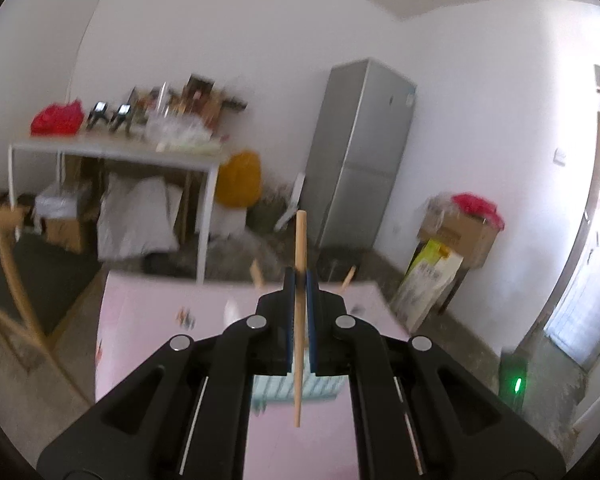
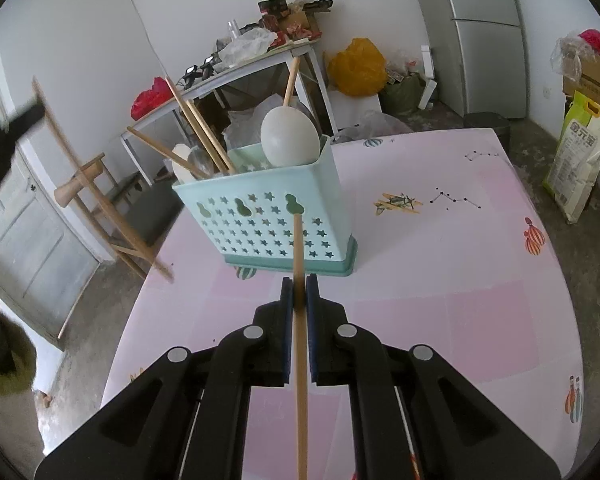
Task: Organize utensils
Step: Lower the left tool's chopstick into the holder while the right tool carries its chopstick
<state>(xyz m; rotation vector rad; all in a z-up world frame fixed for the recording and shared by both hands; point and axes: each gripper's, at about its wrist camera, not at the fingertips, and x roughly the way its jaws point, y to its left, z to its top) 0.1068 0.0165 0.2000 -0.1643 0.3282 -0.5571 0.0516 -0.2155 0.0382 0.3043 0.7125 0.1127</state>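
In the right wrist view, at the far left edge, the left gripper (image 2: 24,118) shows only as a dark blurred shape clamped on a wooden chopstick (image 2: 100,178) that slants down to the right, its lower end over the desk's left edge. The left wrist view shows that grip closely: the left gripper (image 1: 299,280) has its blue pads pressed together on the chopstick (image 1: 299,320), which stands nearly upright and sticks out above and below the pads.

Further right, the mint utensil holder (image 2: 272,216) stands on the pink desk (image 2: 460,280), its front pierced with stars and gourd shapes. Its left compartment holds several chopsticks (image 2: 198,126) leaning up to the left and two spoons (image 2: 188,164); the right one holds a white ladle (image 2: 289,136) with a wooden handle.

Just below the holder, the right gripper (image 2: 299,286) is closed on a second chopstick (image 2: 299,320), which runs straight ahead between the pads, its far tip over the holder's front wall.

To the right the pink cloth shows printed patterns, and a rice bag (image 2: 578,160) stands on the floor beyond the desk
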